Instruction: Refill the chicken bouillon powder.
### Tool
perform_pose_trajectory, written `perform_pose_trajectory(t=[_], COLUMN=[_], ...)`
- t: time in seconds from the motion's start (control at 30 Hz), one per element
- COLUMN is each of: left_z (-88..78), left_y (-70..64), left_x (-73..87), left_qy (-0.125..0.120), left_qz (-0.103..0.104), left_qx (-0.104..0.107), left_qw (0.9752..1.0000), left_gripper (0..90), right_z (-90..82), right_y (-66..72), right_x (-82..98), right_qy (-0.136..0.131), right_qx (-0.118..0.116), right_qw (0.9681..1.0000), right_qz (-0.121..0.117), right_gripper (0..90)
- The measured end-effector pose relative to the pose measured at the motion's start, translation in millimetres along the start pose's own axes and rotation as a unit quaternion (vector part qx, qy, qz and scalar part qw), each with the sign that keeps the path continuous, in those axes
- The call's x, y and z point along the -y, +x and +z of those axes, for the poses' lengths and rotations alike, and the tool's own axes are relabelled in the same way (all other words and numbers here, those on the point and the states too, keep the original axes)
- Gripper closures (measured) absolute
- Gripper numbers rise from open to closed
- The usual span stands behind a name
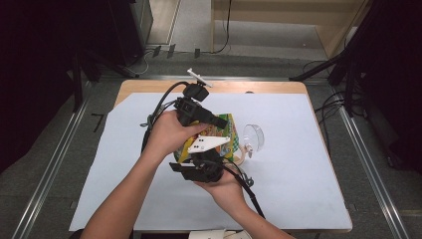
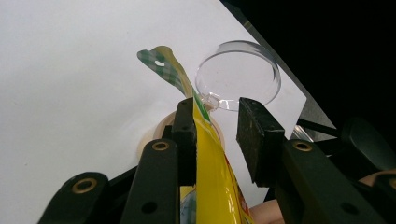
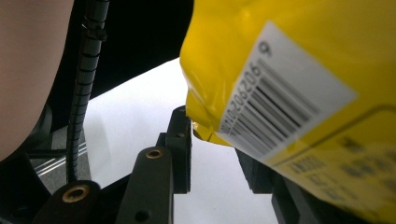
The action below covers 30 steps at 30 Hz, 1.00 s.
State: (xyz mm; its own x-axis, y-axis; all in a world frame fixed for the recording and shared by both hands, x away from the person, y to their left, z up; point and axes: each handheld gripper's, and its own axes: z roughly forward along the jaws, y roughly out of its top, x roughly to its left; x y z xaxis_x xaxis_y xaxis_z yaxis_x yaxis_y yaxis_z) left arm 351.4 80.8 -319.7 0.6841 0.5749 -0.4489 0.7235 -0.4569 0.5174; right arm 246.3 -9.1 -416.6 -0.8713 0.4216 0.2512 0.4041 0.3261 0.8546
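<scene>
- Snack bag (image 1: 225,130), yellow with a green checked top, is sitting at the middle of the tabletop (image 1: 298,199), caught between both grippers.
- Left gripper (image 1: 201,117), at the bag's 10 o'clock, is resting one finger (image 2: 185,135) against the bag's top; the other is standing off, so it is gripping nothing.
- Right gripper (image 1: 199,170), at 7 o'clock, is working on the barcode corner; I cannot tell whether its fingers are pinching.
- Better to be seating both fingers squarely on the seam before pulling.
- Clear plastic cup (image 1: 253,138) is lying at 3 o'clock just beside the bag; open paper is waiting at 6 and 9 o'clock.

Yellow bag (image 3: 299,93), barcode label facing the camera, sits between the right gripper (image 3: 219,154) jaws over white sheet (image 3: 135,121); contact with the pads seemingly partial.
</scene>
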Motion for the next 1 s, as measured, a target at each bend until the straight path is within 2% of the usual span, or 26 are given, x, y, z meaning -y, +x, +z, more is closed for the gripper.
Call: perform_pose_trajectory(t=[1.0], left_z=[0.7], left_y=[1.0], left_x=[0.0], left_qy=[-0.001], left_qz=[0.0], left_qx=[0.004], left_qw=[1.0], left_gripper=[69.1], right_z=[-0.3], right_y=[-1.3], right_x=[0.2], right_qy=[0.002], right_qx=[0.004], right_qw=[1.0], right_qz=[-0.006], right_gripper=[69.9])
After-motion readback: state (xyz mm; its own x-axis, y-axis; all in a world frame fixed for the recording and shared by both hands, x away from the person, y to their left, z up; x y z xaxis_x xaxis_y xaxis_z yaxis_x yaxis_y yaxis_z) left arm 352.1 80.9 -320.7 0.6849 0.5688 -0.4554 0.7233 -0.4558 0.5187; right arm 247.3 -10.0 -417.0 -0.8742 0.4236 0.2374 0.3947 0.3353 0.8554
